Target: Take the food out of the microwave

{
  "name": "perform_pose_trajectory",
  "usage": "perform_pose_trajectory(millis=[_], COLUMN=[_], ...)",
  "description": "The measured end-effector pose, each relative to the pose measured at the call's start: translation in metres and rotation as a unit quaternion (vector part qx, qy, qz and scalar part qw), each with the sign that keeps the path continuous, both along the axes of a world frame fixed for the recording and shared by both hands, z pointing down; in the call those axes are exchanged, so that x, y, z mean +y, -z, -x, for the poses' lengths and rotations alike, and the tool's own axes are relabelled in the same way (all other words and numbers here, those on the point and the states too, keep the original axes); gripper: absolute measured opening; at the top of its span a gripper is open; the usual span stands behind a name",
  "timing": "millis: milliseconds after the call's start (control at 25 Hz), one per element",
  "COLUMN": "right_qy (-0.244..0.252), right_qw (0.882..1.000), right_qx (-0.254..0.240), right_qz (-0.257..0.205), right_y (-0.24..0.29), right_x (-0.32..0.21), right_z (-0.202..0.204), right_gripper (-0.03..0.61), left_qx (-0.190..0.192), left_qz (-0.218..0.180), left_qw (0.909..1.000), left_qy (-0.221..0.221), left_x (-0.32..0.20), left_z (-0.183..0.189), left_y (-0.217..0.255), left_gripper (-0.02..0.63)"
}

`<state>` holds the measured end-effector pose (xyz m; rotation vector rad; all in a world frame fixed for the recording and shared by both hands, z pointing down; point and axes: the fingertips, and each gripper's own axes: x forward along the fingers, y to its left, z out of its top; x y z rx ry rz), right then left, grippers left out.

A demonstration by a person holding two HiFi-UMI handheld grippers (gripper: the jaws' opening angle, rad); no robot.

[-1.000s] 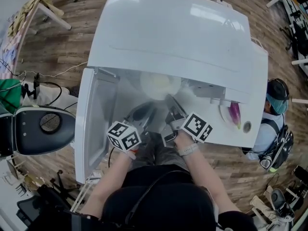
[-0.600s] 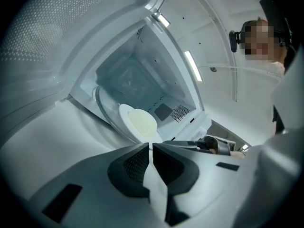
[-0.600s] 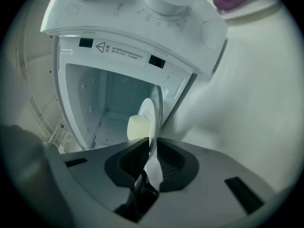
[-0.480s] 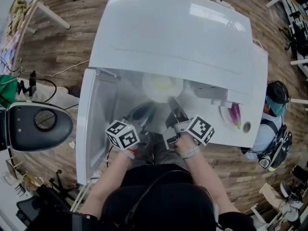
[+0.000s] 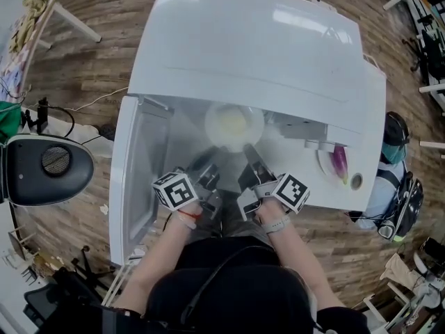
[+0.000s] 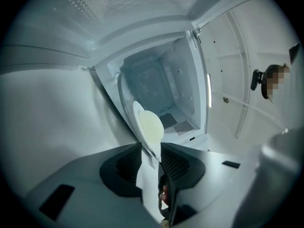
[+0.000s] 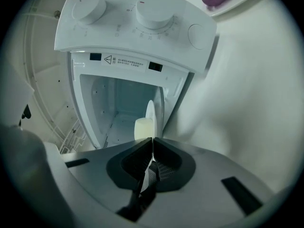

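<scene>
A white plate (image 5: 234,124) carrying pale yellow food (image 5: 231,122) sits at the mouth of the white microwave (image 5: 257,47), whose door (image 5: 132,179) swings open to the left. My left gripper (image 5: 206,167) reaches the plate's near left rim. In the left gripper view the plate's (image 6: 148,127) rim lies in the gap of the left gripper (image 6: 151,148), whose jaws have just been opening and stand apart. My right gripper (image 5: 249,152) holds the near right rim. In the right gripper view the right gripper (image 7: 152,144) is shut on the plate (image 7: 150,115), seen edge-on, beside the food (image 7: 143,127).
The control panel with two knobs (image 7: 128,18) is right of the cavity. A small dish with a purple item (image 5: 339,164) rests beside the microwave at right. A person (image 5: 393,158) stands further right. A black rounded appliance (image 5: 49,169) stands on the wooden floor at left.
My left gripper has rolled, its marker cube now facing differently, and its fingers look spread. The right gripper and the plate have barely moved.
</scene>
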<state>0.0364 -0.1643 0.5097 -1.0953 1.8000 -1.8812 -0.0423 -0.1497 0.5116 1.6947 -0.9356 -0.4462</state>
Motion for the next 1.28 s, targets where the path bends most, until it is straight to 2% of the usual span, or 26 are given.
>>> perform_pose_trajectory(millis=[280,320,400,560,760,880,1280], right_qy=[0.012,0.014,0.02,0.037,0.041,0.05,0.053], right_qw=[1.0,1.0,1.0,0.999,0.998,0.997,0.996], right_qx=[-0.018,-0.016,-0.009,0.006,0.049,0.051,0.055], right_qz=[0.003,0.004,0.004,-0.011,-0.026,-0.042,-0.055], right_y=[0.002,0.001,0.0,0.001,-0.004,-0.005,-0.001], right_x=[0.014,0.017,0.019,0.016,0.006,-0.002,-0.006], right_z=[-0.001,-0.001,-0.001,-0.002,-0.011,-0.014,-0.011], right_gripper=[0.028,0.029,0.029,0.029,0.042,0.066,0.055], left_qx=[0.019,0.021,0.025,0.033,0.043,0.041,0.028], left_qz=[0.006,0.01,0.017,0.031,0.036,0.036,0.023], left_qw=[0.9997,0.9996,0.9994,0.9988,0.9983,0.9984,0.9993], left_qy=[0.012,0.013,0.014,0.017,0.017,0.013,0.011], left_x=[0.003,0.004,0.006,0.007,0.007,0.01,0.01], left_z=[0.004,0.005,0.005,0.004,0.003,0.002,0.003], left_y=[0.002,0.002,0.002,-0.001,-0.003,-0.005,0.0], left_gripper=[0.117,0.096,0.066,0.058,0.054,0.054,0.054])
